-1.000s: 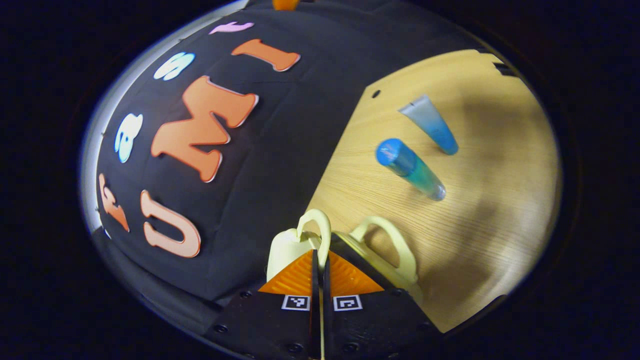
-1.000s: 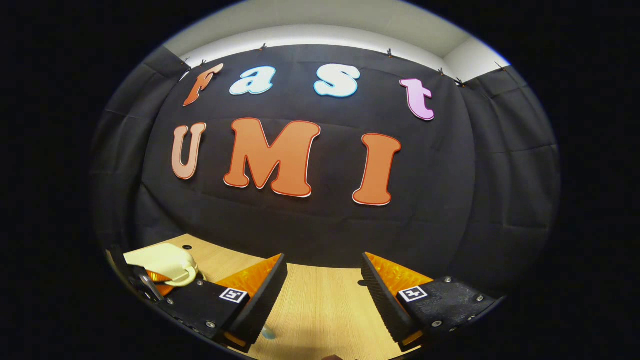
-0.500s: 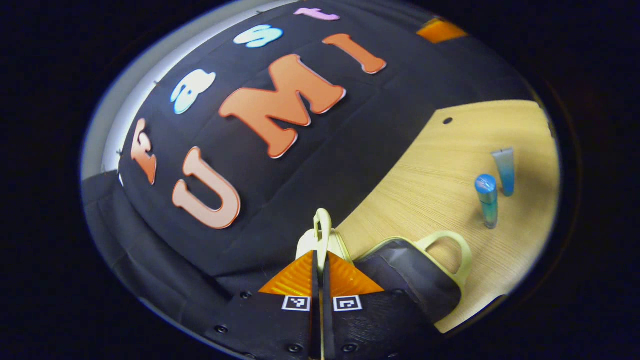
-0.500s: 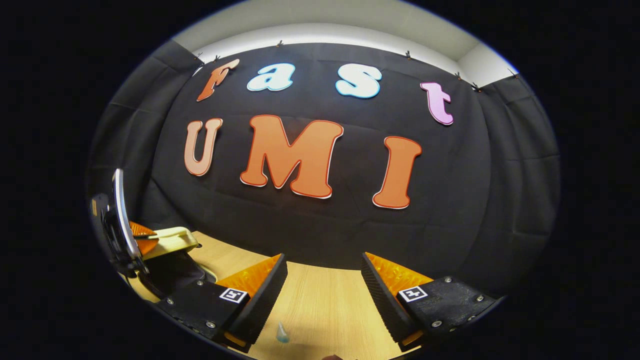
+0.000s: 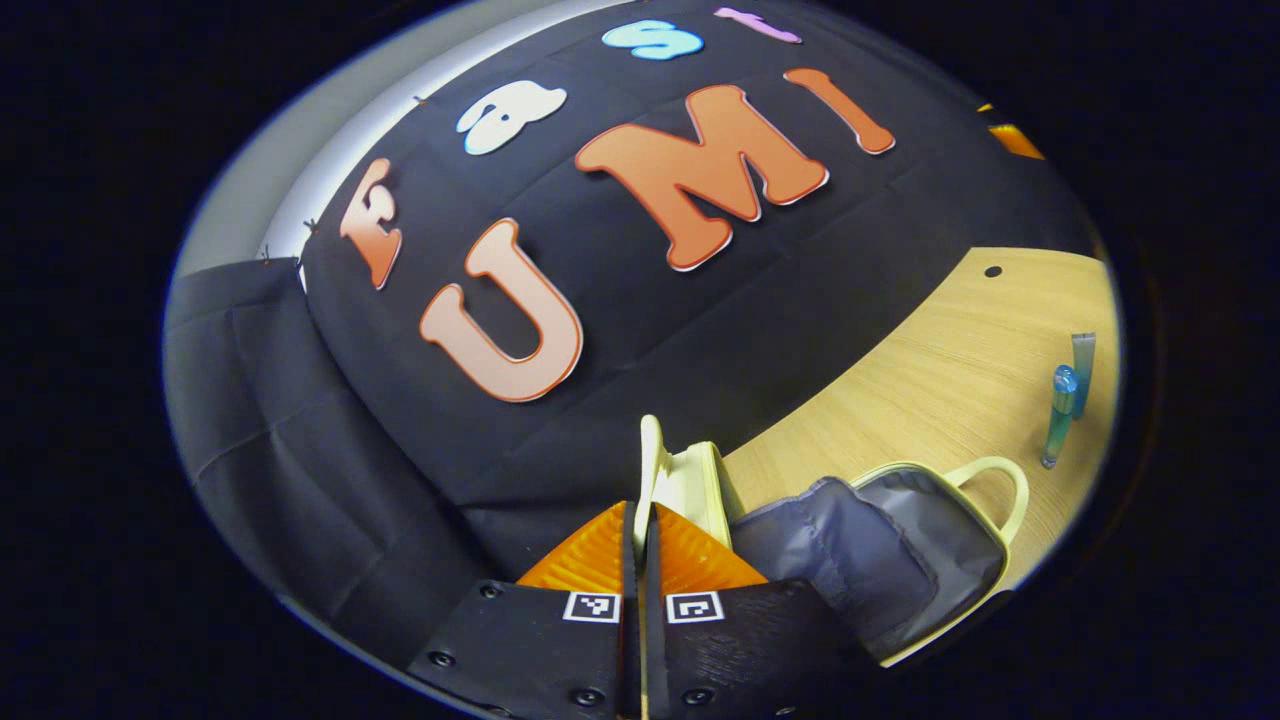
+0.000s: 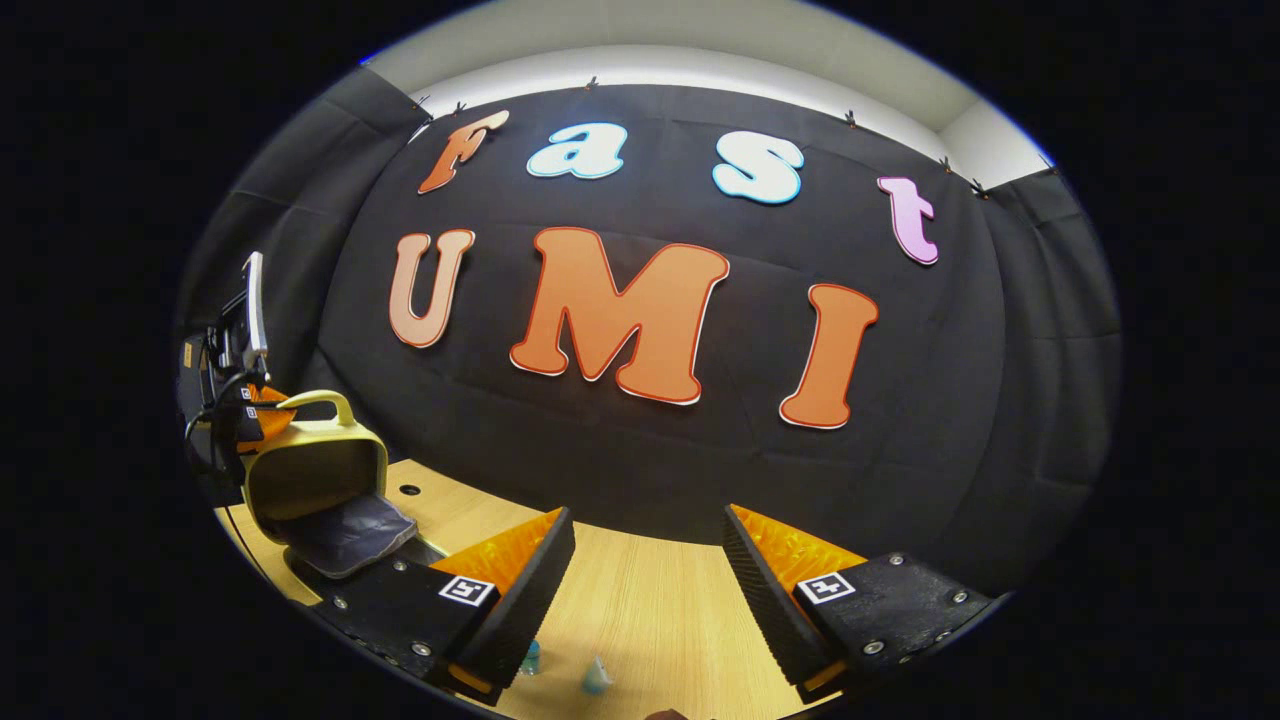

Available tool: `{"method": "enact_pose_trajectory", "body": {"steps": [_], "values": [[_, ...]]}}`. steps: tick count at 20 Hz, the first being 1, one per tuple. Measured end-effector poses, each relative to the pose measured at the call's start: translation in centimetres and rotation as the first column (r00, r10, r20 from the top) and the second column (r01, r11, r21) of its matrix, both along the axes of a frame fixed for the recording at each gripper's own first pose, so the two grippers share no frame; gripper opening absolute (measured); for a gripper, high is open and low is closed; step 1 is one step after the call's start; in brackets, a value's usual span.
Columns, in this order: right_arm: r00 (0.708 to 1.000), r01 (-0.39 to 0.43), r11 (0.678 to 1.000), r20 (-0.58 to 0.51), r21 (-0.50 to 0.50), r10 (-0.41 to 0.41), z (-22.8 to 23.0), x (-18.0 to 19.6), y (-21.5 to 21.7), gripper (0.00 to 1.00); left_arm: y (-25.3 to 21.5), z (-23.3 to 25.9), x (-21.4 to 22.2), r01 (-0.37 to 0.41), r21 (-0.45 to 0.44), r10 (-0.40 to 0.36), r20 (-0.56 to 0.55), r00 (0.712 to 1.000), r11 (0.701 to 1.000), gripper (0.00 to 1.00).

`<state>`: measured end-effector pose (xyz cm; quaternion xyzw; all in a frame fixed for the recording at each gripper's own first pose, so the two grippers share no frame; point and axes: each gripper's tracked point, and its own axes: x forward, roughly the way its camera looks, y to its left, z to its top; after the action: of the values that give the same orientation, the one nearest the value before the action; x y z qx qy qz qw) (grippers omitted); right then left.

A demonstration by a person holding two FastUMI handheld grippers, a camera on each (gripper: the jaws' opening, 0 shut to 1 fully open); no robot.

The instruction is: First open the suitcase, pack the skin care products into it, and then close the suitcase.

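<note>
Our left gripper (image 5: pixel 640 520) is clamped on the pale yellow handle (image 5: pixel 652 470) of the suitcase lid (image 6: pixel 315 465), fingers pressed together with the thin handle between them. A second ago the two halves of the small yellow suitcase (image 5: pixel 930 580) lay almost together and both handles sat side by side. Half a second ago a dark gap had appeared. Now the lid stands nearly upright at the far left of the wooden table (image 5: pixel 900 400), and the grey fabric lining (image 5: pixel 860 550) of the bottom half is laid bare beside it, its own handle (image 5: pixel 990 485) pointing away to the right. We judge the opening step as good as done; the lid only needs to tip past upright or be let rest so it will not fall shut.

Our right gripper (image 6: pixel 645 560) hangs with its fingers spread wide and nothing between them, above bare table to the right of the suitcase. The skin care products, a blue-capped bottle (image 5: pixel 1058 415) and a blue squeeze tube (image 5: pixel 1082 358), lie close together on the table, well apart from the suitcase, at the right edge of the left gripper view. They sit low and near in the right gripper view, so we judge the right gripper best placed to fetch them.
</note>
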<state>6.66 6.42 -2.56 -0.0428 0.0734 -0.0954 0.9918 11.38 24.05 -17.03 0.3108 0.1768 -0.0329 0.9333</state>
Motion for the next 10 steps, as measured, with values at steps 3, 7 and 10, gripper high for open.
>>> {"method": "enact_pose_trajectory", "body": {"steps": [3, 7, 10], "values": [[1.0, -0.001, 1.0, -0.003, -0.01, 0.001, 0.1, 0.6, 1.2, 0.94, 3.4, -0.4, 1.1, -0.045, -0.019, 0.045, -0.001, 0.999, 0.999, 0.02], [1.0, 0.012, 1.0, -0.01, -0.017, -0.012, 0.1, 1.3, 2.6, 0.94, 8.4, -2.0, 2.2, -0.102, -0.07, 0.101, -0.029, 0.995, 0.992, 0.02], [0.999, 0.022, 1.0, -0.026, -0.011, -0.023, -0.1, 1.6, 3.7, 0.94, 12.4, -3.3, 2.8, -0.141, -0.084, 0.138, -0.05, 0.989, 0.986, 0.02]]}}
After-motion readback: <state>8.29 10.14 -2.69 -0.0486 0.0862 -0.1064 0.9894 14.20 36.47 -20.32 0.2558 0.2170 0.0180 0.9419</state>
